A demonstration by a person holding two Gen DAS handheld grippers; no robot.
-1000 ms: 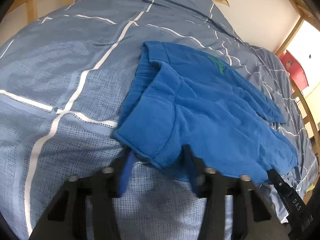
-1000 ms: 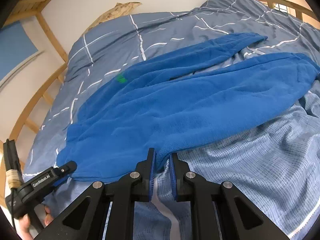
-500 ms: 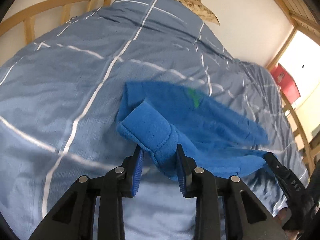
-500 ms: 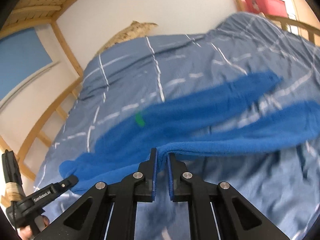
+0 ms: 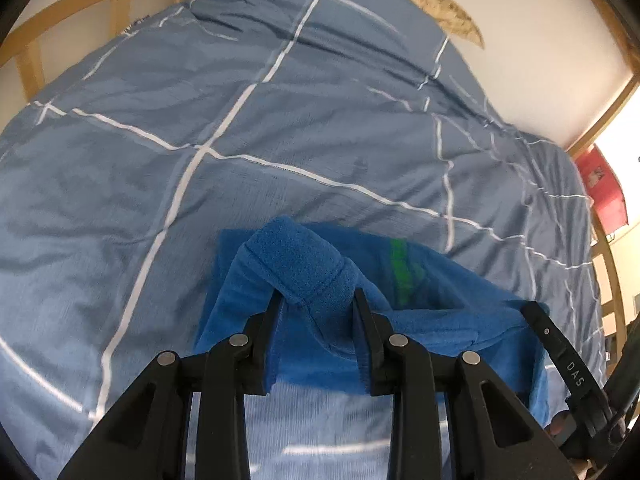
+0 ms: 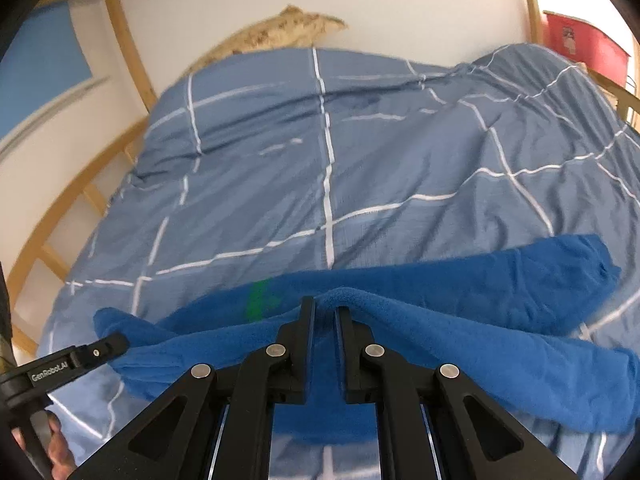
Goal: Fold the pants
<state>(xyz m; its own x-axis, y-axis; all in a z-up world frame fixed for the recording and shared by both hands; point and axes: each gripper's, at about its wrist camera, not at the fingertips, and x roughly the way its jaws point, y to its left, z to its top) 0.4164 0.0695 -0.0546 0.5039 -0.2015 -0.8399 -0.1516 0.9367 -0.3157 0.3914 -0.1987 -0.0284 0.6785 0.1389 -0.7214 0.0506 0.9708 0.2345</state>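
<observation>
Blue fleece pants (image 5: 436, 292) with a small green mark hang lifted over the bed. My left gripper (image 5: 316, 304) is shut on the thick waistband end, which bunches up between its fingers. In the right wrist view my right gripper (image 6: 325, 310) is shut on a fold of the pants (image 6: 460, 320) further along, and the two legs trail off to the right and sag toward the duvet. The other gripper's black body shows at the edge of each view.
A blue duvet with white grid lines (image 5: 248, 128) covers the bed under the pants. A wooden bed rail (image 5: 32, 60) runs along the left, a white wall stands behind, and a red box (image 6: 580, 44) sits at the far right.
Both grippers closed on the pants and lifted them off the duvet, carrying them toward the near side of the bed. The pants now hang bunched between the two grippers.
</observation>
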